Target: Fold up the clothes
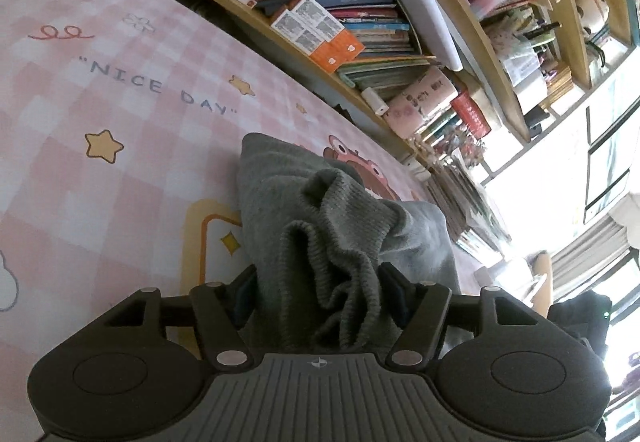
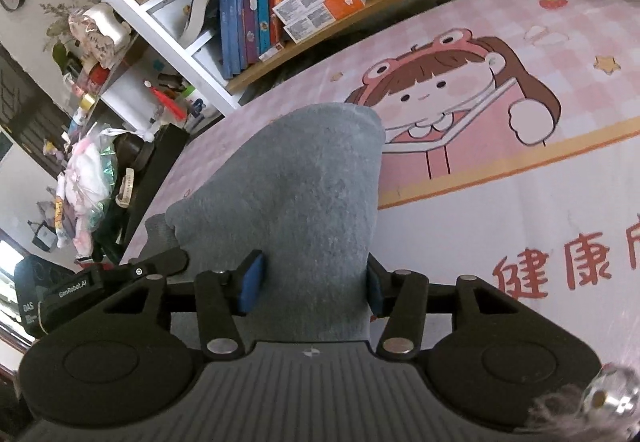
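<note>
A grey knit garment (image 1: 320,226) hangs bunched over the pink checked cloth (image 1: 120,121) of the table. My left gripper (image 1: 320,286) is shut on its ribbed hem, which folds up between the fingers. In the right wrist view the same grey garment (image 2: 296,185) rises as a smooth flap over the cartoon-girl print (image 2: 460,97). My right gripper (image 2: 312,282) is shut on that flap, with the blue pads (image 2: 252,282) pressed against the cloth on both sides. The left gripper's body (image 2: 120,278) shows at the left, close beside the right one.
A wooden bookshelf (image 1: 360,21) packed with books runs along the far edge of the table. White shelves with clutter (image 2: 132,41) and a plastic bag (image 2: 88,169) stand off the table's left end. A bright window (image 1: 600,201) is at the right.
</note>
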Motion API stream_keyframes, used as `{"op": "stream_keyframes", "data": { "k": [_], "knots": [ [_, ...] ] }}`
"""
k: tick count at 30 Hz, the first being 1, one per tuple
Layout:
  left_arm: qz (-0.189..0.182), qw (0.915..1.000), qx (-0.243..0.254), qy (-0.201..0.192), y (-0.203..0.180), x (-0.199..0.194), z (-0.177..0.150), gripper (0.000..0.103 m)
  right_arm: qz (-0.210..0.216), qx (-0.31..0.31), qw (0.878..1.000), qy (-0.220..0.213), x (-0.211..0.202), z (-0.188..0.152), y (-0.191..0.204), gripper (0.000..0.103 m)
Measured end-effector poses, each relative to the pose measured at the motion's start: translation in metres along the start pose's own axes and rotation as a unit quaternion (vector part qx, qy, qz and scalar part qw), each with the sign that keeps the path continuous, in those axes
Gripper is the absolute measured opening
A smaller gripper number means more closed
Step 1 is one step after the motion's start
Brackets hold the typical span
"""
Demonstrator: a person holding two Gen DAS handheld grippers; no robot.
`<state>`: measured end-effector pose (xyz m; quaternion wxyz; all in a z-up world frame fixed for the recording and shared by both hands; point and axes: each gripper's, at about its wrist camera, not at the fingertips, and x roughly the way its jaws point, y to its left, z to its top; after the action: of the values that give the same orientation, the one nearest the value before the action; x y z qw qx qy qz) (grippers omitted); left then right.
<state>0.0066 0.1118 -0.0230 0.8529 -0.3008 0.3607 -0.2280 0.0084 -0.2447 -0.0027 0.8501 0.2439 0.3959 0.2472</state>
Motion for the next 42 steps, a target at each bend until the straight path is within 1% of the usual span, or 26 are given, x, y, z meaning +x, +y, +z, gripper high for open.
{"op": "stream_keyframes", "data": {
  "k": [1,2,3,4,5,8,10,11,13,14,15,17,20,23,27,29,33,38,42],
  "knots": [
    [0.000,1.0000,0.001,0.000,0.000,0.000,0.000,0.065,0.000,0.004,1.000,0.000,0.000,0.000,-0.001,0.051],
    [0.001,1.0000,0.002,0.000,0.000,-0.001,0.000,0.065,-0.002,0.007,1.000,-0.001,-0.001,0.000,-0.001,0.054],
    [0.001,1.0000,0.003,0.001,-0.001,-0.001,0.000,0.065,-0.007,0.008,1.000,-0.002,-0.001,-0.001,-0.001,0.062],
    [0.001,1.0000,0.004,0.001,-0.001,-0.002,0.000,0.065,-0.011,0.010,1.000,-0.003,-0.002,-0.002,-0.002,0.065],
    [0.000,1.0000,0.003,0.002,0.000,-0.002,0.000,0.065,-0.014,0.011,1.000,-0.004,-0.002,-0.002,-0.002,0.067],
    [0.002,1.0000,0.005,0.004,-0.002,-0.002,0.000,0.065,-0.009,0.015,1.000,-0.004,-0.001,-0.003,-0.003,0.066],
    [0.002,1.0000,0.008,0.005,-0.004,-0.003,-0.001,0.065,0.000,0.018,1.000,0.003,0.000,-0.003,-0.003,0.060],
    [0.001,0.9999,0.009,0.005,-0.004,-0.003,-0.002,0.065,0.009,0.022,1.000,0.008,0.002,-0.004,-0.003,0.054],
    [0.000,0.9999,0.012,0.001,-0.005,-0.004,-0.004,0.061,0.015,0.022,1.000,0.009,0.003,-0.005,-0.001,0.048],
    [0.001,0.9999,0.016,-0.003,-0.006,-0.005,-0.005,0.057,0.016,0.014,1.000,0.005,0.002,-0.006,0.002,0.043],
    [0.003,0.9998,0.021,-0.007,-0.008,-0.006,-0.006,0.056,0.015,0.005,1.000,0.001,0.000,-0.007,0.005,0.039],
    [0.004,0.9996,0.024,-0.012,-0.012,-0.008,-0.007,0.051,0.010,-0.020,1.000,-0.010,-0.004,-0.007,0.013,0.035],
    [-0.004,0.9994,0.031,-0.017,-0.019,-0.013,-0.005,0.049,0.003,-0.048,0.998,-0.026,-0.012,-0.006,0.023,0.033],
    [-0.009,0.9989,0.042,-0.019,-0.026,-0.014,0.003,0.049,-0.004,-0.073,0.997,-0.032,-0.015,0.001,0.031,0.033],
    [-0.011,0.9984,0.052,-0.017,-0.033,-0.008,0.025,0.049,-0.016,-0.104,0.994,-0.027,-0.012,0.020,0.042,0.033],
    [-0.015,0.9981,0.059,-0.014,-0.037,-0.002,0.041,0.049,-0.020,-0.108,0.994,-0.026,-0.007,0.034,0.045,0.033],
    [-0.015,0.9978,0.062,-0.014,-0.041,0.017,0.077,0.049,-0.021,-0.107,0.994,-0.029,0.008,0.074,0.047,0.033],
    [-0.002,0.9977,0.066,-0.018,-0.040,0.051,0.125,0.049,-0.028,-0.092,0.995,-0.040,0.041,0.125,0.042,0.033],
    [0.005,0.9978,0.063,-0.018,-0.029,0.079,0.158,0.049,-0.045,-0.084,0.994,-0.045,0.075,0.157,0.033,0.033]
  ]
}}
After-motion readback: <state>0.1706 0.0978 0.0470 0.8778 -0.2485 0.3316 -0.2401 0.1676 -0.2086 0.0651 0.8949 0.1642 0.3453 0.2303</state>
